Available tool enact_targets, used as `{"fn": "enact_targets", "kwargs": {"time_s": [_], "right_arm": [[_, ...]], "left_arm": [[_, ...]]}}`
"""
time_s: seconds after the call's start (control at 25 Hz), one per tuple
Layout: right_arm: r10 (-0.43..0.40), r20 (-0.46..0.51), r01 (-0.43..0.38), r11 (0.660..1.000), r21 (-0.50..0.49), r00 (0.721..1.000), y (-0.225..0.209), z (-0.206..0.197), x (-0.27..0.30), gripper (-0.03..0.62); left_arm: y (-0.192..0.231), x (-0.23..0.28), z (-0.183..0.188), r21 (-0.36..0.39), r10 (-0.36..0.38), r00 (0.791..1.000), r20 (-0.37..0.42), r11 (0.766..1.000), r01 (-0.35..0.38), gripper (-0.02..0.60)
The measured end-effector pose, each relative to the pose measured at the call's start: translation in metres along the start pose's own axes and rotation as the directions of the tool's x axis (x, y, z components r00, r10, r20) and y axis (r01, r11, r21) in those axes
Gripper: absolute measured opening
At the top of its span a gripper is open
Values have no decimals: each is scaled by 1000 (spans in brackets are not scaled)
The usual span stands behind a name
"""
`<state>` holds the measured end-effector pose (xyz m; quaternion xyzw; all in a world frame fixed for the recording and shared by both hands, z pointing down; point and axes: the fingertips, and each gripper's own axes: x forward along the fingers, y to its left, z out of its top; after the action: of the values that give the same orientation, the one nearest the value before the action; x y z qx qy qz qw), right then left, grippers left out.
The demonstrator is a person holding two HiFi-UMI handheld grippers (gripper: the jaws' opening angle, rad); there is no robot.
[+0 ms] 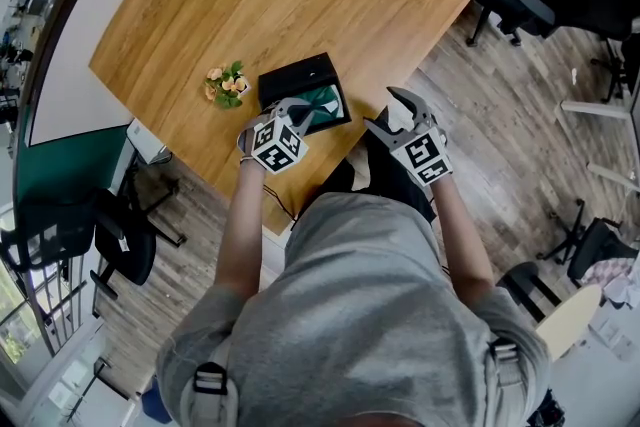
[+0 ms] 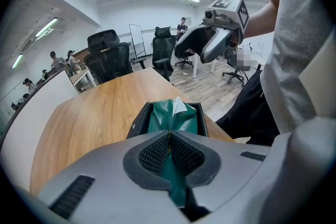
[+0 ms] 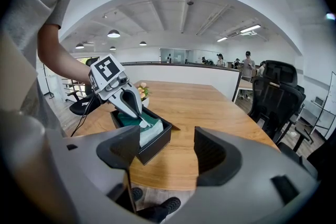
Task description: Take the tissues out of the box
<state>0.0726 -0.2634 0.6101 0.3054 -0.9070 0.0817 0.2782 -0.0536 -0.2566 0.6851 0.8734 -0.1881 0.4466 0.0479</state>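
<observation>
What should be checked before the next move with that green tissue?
1. Left claw shut on green tissue: ok.
2. Tissue free of black box: not ok, most of it lies inside.
3. Right claw open, empty: ok.
4. Box held down: not ok, the right claw hangs apart from it.
5. Flowers out of the way: ok, beside the box.
6. More tissues underneath: cannot tell.
</observation>
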Motion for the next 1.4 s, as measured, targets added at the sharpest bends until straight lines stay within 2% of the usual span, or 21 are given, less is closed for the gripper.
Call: {"fn": "enact_targets", "kwargs": {"time_s": [0.6,1.0,1.4], "right_arm": [[-3,18,4,999,-53,1000,5,17,-12,325],[11,31,-9,997,-72,999,16,20,-10,325],[-14,78,20,997,-74,997,22,32,-17,327]], "left_arm": [[2,-30,20,10,50,998,44,999,-50,23],[-2,-64,44,-8,103,988,117,995,-102,23],[-6,-96,51,-16,156,977,146,988,-155,23]]}}
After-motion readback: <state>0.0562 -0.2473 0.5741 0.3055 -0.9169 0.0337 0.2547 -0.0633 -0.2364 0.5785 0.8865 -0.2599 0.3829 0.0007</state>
